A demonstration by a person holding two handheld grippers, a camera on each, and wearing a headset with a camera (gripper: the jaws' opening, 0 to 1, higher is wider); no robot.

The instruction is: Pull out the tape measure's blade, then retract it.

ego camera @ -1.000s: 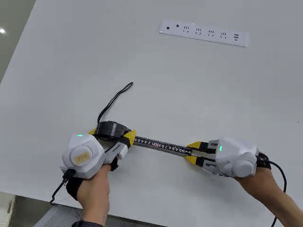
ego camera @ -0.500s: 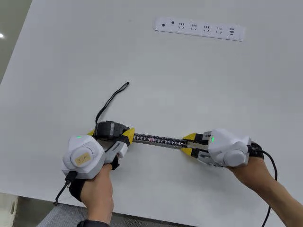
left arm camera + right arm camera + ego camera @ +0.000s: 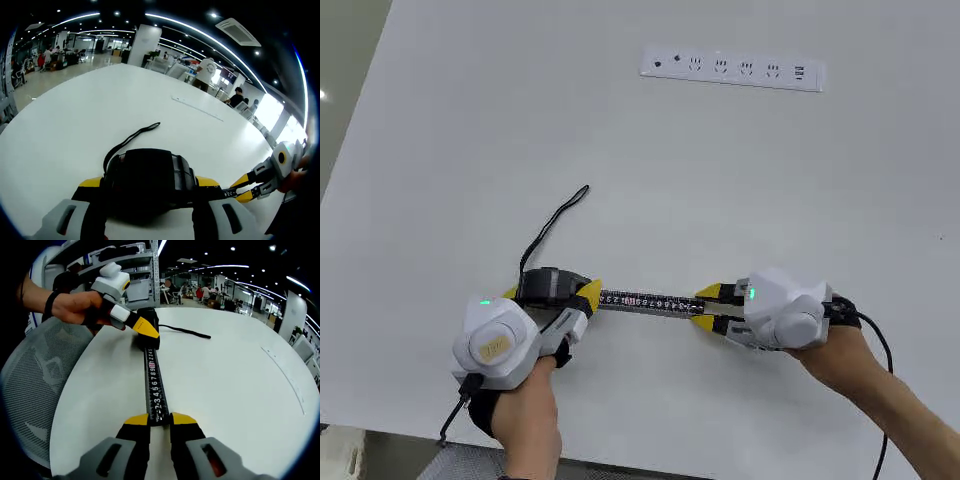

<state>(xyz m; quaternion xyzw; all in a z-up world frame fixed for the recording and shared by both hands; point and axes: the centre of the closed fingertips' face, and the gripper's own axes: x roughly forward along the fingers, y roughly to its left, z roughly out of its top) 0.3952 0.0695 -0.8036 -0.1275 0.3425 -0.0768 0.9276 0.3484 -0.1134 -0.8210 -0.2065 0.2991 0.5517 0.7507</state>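
Observation:
A black tape measure [image 3: 552, 286] lies on the white table, its wrist strap [image 3: 556, 219] trailing away toward the far side. My left gripper [image 3: 558, 296] is shut on its case [image 3: 148, 181], yellow tips on either side. The dark blade [image 3: 645, 301] with white numbers runs right from the case to my right gripper [image 3: 705, 307], which is shut on the blade's end [image 3: 156, 416]. In the right gripper view the blade [image 3: 152, 381] stretches ahead to the case [image 3: 149, 326] and the left gripper [image 3: 134, 322].
A white power strip [image 3: 732, 69] lies flat at the far side of the table [image 3: 470, 140]. The table's near edge runs just below both hands. Behind the table in the gripper views are a mesh chair [image 3: 35, 390] and an office hall with people.
The right gripper has moved left toward the case, so the exposed blade is shorter. The left gripper has stayed on the case.

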